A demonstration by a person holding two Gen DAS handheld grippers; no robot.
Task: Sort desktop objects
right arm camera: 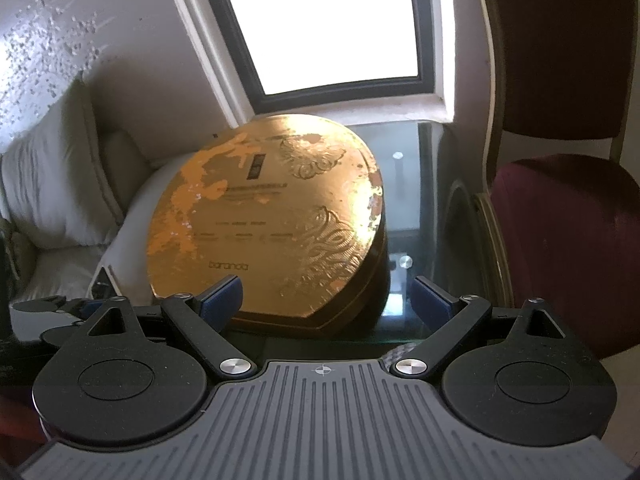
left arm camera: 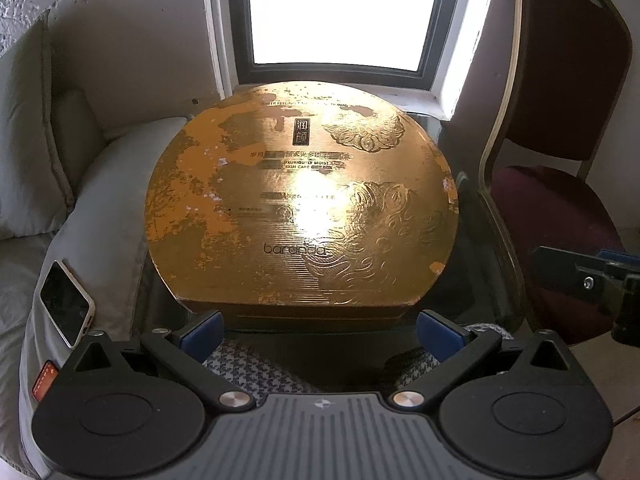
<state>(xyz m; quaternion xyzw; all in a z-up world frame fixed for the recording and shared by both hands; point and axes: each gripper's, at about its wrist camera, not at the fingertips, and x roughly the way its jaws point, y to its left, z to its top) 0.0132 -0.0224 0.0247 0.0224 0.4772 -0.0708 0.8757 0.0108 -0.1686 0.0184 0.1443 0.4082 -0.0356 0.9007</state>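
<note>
The left gripper point(left arm camera: 319, 330) has its two blue-padded fingers point(left arm camera: 202, 330) spread wide, with nothing between them. The right gripper point(right arm camera: 327, 298) is spread wide too and holds nothing. Both point down at a slant toward a gold gift box point(left arm camera: 304, 196), which lies flat on a glass tabletop point(right arm camera: 404, 184).

The box is large, round on most sides and cut straight on the near side. Its lid is shiny gold with fine lines, embossed flower patterns, some printed text and the word "baranda". In many places the gold is worn off and an orange layer shows.

The box covers most of the tabletop; free glass shows only on its right side. Close on the right stands a dark red chair point(left arm camera: 560, 200), on the left lies a white cushion point(left arm camera: 108, 184) with a smartphone point(left arm camera: 66, 304) on it, and behind is a window point(left arm camera: 340, 12).

The straight near edge of the box lies just in front of the left gripper, centred between the fingers. For the right gripper, the near right corner of the box is between its fingers
</note>
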